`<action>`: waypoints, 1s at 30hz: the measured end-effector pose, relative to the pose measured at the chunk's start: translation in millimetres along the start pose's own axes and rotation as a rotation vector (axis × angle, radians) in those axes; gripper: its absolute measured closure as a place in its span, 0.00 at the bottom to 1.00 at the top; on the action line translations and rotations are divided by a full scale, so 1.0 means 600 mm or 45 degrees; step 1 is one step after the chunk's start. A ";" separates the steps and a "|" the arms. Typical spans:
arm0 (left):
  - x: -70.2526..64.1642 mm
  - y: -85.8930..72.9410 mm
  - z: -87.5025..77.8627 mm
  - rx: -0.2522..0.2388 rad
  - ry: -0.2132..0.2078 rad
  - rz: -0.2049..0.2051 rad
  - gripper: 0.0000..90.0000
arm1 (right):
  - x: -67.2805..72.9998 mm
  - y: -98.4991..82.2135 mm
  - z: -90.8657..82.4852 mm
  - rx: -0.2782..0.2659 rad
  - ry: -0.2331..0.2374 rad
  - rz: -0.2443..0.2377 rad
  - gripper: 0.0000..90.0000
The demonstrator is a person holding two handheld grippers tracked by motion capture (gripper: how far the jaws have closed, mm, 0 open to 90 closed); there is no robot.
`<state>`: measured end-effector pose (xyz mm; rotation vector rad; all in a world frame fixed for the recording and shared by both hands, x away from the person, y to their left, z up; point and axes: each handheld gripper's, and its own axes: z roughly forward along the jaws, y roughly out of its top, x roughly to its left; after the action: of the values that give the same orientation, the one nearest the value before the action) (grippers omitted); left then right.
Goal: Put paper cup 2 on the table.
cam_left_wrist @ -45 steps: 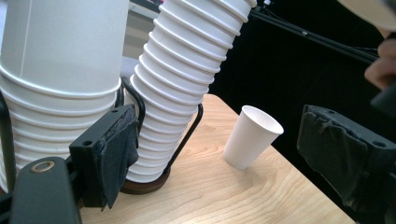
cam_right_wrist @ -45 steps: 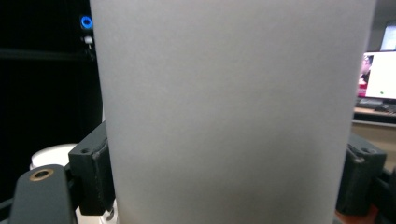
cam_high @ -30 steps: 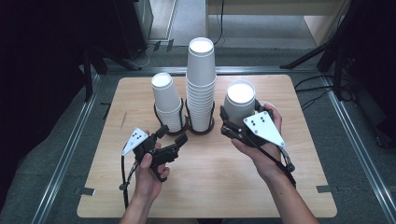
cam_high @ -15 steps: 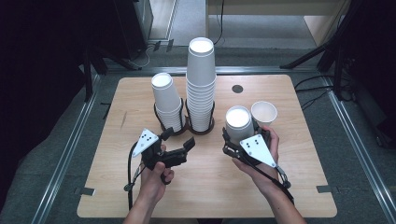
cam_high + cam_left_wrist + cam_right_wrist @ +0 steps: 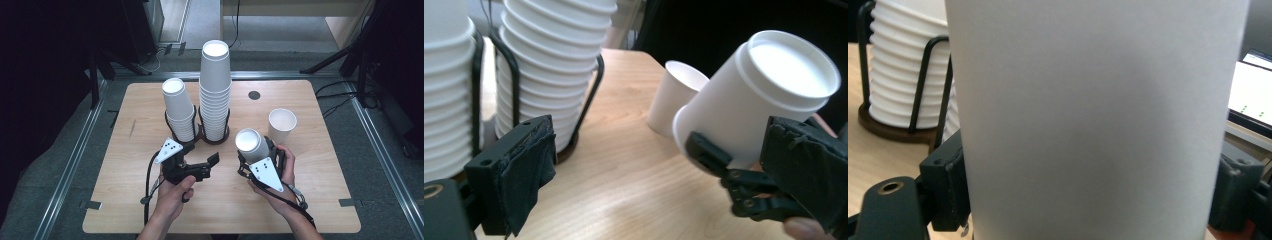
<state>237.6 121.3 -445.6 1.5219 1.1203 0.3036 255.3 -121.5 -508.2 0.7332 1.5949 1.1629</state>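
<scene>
A plain white paper cup (image 5: 253, 145) sits clamped between the jaws of the right gripper (image 5: 257, 159), held bottom-up and tilted, so its flat recessed base faces upward toward the high camera. In the left gripper view the same cup (image 5: 751, 95) shows a raised ring around that base and a smooth, unprinted wall that widens toward the mouth, with black padded jaws pressing it from either side. In the right gripper view its wall (image 5: 1095, 120) stands between the two jaws (image 5: 1095, 195), matte and slightly shaded down the middle. The held cup hangs above the wooden table (image 5: 320, 200), just right of the centre and in front of the stacks. A second single cup (image 5: 281, 125) stands mouth-up on the table just beyond and to the right of it, close but not touching. The left gripper (image 5: 200, 162) is spread wide with nothing between its jaws, low over the table in front of the two stacks. The shorter stack of cups (image 5: 179, 107) and the taller stack (image 5: 215, 85) stand upside down side by side in a black wire holder (image 5: 198, 131) on a dark round base.
</scene>
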 end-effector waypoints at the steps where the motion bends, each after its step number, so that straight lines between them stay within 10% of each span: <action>1: -0.002 0.000 0.001 0.005 -0.008 -0.002 0.02 | 0.004 -0.003 0.001 0.001 0.000 -0.014 0.16; 30: -0.048 0.009 0.010 0.187 -0.092 -0.030 0.02 | 0.083 -0.012 -0.006 -0.045 0.099 -0.228 0.16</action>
<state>230.0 96.0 -431.8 1.6344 1.1226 0.1517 236.0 -81.6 -532.8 0.5162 1.6642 1.0966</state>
